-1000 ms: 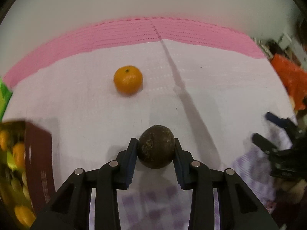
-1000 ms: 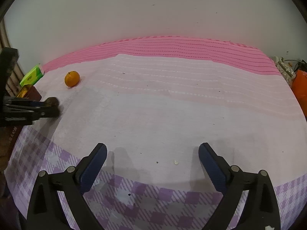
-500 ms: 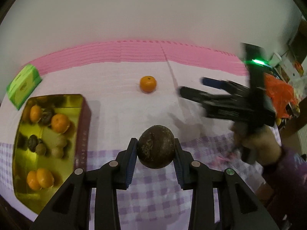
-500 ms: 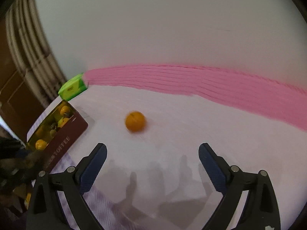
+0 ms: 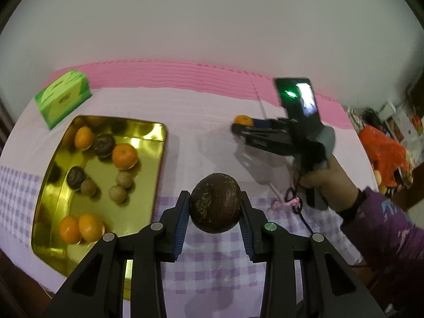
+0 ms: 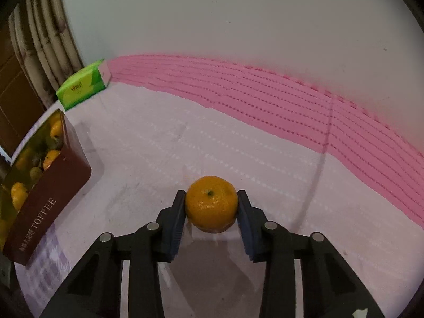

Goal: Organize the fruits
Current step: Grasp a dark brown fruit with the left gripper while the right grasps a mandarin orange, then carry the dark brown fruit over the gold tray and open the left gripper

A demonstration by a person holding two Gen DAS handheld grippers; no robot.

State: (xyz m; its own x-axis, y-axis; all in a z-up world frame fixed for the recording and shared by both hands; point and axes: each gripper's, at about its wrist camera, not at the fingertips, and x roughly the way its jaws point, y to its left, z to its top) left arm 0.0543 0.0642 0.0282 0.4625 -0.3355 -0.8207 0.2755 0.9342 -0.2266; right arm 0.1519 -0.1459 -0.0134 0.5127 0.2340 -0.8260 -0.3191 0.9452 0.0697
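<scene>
My left gripper [image 5: 215, 198] is shut on a dark brown round fruit [image 5: 216, 208], held above the checked cloth just right of the gold tin [image 5: 137, 212]. The tin holds several oranges, dark fruits and small tan ones. At my right gripper [image 6: 211, 201] the jaws are closing, and both pads touch the sides of an orange [image 6: 211, 205] that rests on the pale cloth. From the left wrist view, the right gripper [image 5: 235, 128] reaches to the same orange [image 5: 243, 120] at the far right of the cloth.
A green tissue box [image 5: 63, 98] lies behind the tin near the pink cloth band. The tin's brown side wall [image 6: 53, 198] stands left of the orange. A person's hand [image 5: 326, 180] and purple sleeve hold the right gripper. Orange-red clutter [image 5: 384, 153] sits at the far right.
My left gripper rose and swung with the dark fruit, bringing the tin into view. My right gripper travelled to the orange and went from wide open to closed around it.
</scene>
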